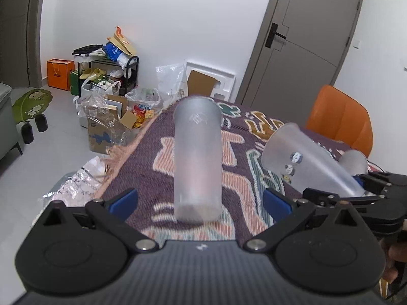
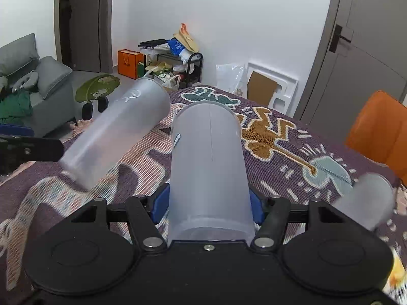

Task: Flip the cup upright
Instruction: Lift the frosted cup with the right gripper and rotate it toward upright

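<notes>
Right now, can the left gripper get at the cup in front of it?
Probably yes. The left gripper is wide open and the frosted cup sits between its fingers with nothing in the way. The right gripper is busy with another cup.

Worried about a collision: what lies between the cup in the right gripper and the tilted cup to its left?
Only patterned cloth shows between the held cup, clamped in the right gripper, and the tilted cup, in the right wrist view.

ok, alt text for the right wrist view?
The right gripper is shut on a frosted cup that points away from the camera over a patterned cloth. A second frosted cup, blurred and tilted, is to its left.
</notes>
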Demonstrator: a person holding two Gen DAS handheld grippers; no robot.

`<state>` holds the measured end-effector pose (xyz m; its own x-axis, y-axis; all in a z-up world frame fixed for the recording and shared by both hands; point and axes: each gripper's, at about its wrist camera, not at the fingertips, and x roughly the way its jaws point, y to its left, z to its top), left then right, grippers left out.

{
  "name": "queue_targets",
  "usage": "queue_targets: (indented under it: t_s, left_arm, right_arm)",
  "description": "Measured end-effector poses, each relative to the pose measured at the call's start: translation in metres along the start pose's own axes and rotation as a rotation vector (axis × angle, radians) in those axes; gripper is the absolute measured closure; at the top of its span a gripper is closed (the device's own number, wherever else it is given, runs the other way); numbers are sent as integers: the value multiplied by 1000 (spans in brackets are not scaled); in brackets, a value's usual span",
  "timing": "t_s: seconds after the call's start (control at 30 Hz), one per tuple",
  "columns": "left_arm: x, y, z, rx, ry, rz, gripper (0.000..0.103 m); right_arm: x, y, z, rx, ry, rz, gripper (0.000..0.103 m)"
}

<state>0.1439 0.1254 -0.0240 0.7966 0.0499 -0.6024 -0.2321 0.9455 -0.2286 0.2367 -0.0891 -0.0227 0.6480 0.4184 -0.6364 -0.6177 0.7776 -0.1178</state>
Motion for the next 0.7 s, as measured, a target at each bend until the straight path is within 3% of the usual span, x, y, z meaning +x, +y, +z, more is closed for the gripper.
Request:
queue_targets:
  t_s: [0.27,0.7]
  left_arm:
    - [-38,-5,-27,16,-8,-26,0]
    - [-70,-27,-73,78,64,-110,0]
  right_arm:
    - [-62,12,-24,42,-62,-15,43]
    - [-129,25,-68,65,-124,-13,43]
